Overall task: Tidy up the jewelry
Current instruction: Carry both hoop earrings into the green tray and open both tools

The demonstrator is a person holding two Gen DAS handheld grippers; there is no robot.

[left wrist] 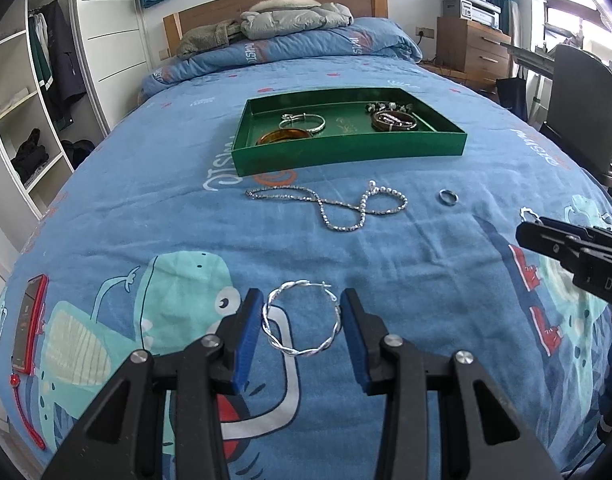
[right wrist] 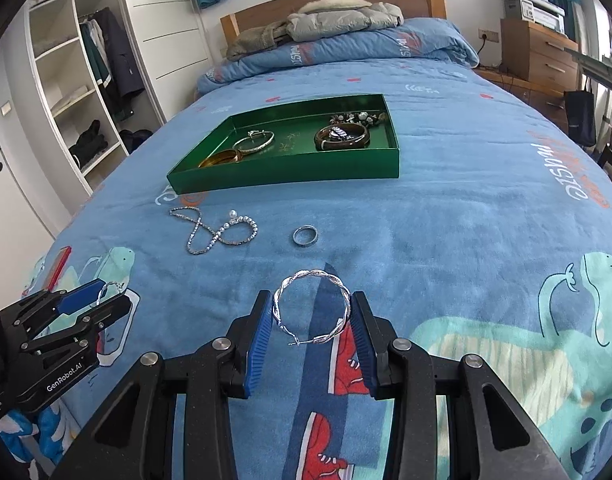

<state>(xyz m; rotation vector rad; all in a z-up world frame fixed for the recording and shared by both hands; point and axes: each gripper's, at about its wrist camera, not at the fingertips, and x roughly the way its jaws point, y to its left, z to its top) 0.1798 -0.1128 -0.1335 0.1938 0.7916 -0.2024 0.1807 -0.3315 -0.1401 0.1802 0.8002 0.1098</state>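
My left gripper (left wrist: 301, 294) is shut on a twisted silver hoop earring (left wrist: 295, 351), held just above the blue bedspread. My right gripper (right wrist: 310, 295) is shut on a matching hoop earring (right wrist: 312, 274), its rim pinched between the blue pads. Each gripper also shows in the other view: the left gripper (right wrist: 113, 292) at the far left, the right gripper (left wrist: 530, 230) at the far right. A silver chain necklace (left wrist: 334, 208) (right wrist: 213, 232) and a small ring (left wrist: 448, 197) (right wrist: 305, 235) lie on the bed before the green tray (left wrist: 346, 152) (right wrist: 285, 176). The tray holds several bangles and a beaded bracelet.
A red phone (left wrist: 27, 328) lies on the bed's left edge. A folded duvet and jackets (left wrist: 297, 20) are piled at the headboard. An open wardrobe (left wrist: 33, 92) stands to the left, and a dark chair (left wrist: 582, 92) and a wooden dresser (left wrist: 474, 48) to the right.
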